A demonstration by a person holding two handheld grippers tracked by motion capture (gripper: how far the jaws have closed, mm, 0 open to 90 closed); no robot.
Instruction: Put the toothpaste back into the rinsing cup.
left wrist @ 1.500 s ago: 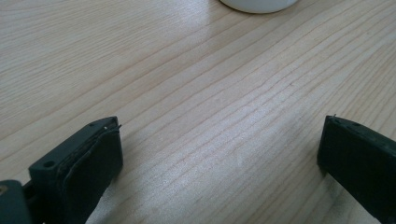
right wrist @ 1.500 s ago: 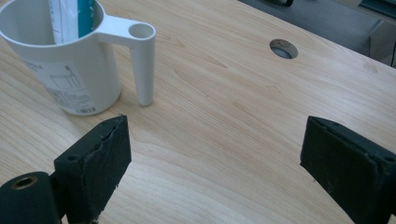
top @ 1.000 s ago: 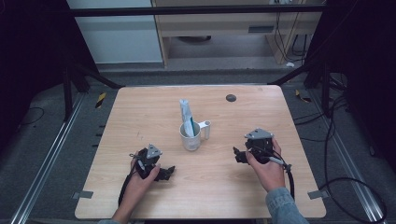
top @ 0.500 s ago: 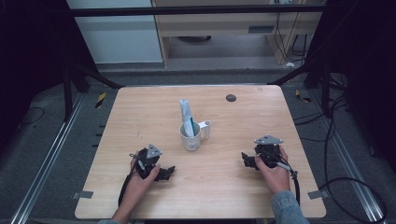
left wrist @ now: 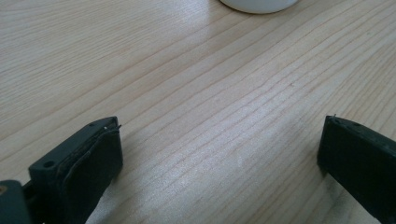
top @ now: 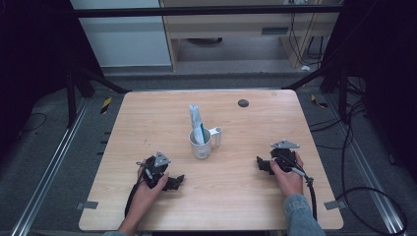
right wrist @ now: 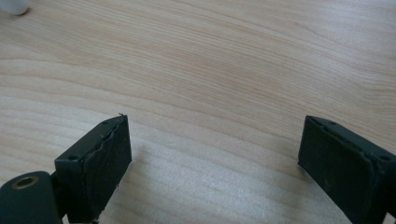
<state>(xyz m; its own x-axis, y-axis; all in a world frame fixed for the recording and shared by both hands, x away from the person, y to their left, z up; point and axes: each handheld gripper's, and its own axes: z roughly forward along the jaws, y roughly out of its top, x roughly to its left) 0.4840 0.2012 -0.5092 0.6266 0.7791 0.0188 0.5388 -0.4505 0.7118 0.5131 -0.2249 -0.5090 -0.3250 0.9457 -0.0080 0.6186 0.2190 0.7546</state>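
Observation:
A white mug [top: 201, 144] stands near the middle of the wooden table [top: 147, 118], with a white and green tube [top: 196, 123] sticking up out of it. My left gripper [top: 176, 182] rests low on the table at the front left, open, with bare wood between its jaws. In the left gripper view the gripper [left wrist: 219, 154] faces the mug's base [left wrist: 258, 4]. My right gripper [top: 260, 163] lies at the front right, open and holding nothing. The right gripper view has the gripper [right wrist: 212, 154] over bare wood, and a white bit of the mug [right wrist: 14, 6] at the top left.
A small dark round disc [top: 243, 103] lies on the table toward the far right. Metal rails [top: 54, 162] run along the floor beside the table, and cables [top: 354, 147] lie on the floor at the right.
My right gripper has moved toward the front edge and settled lower on the table. The left gripper has barely moved.

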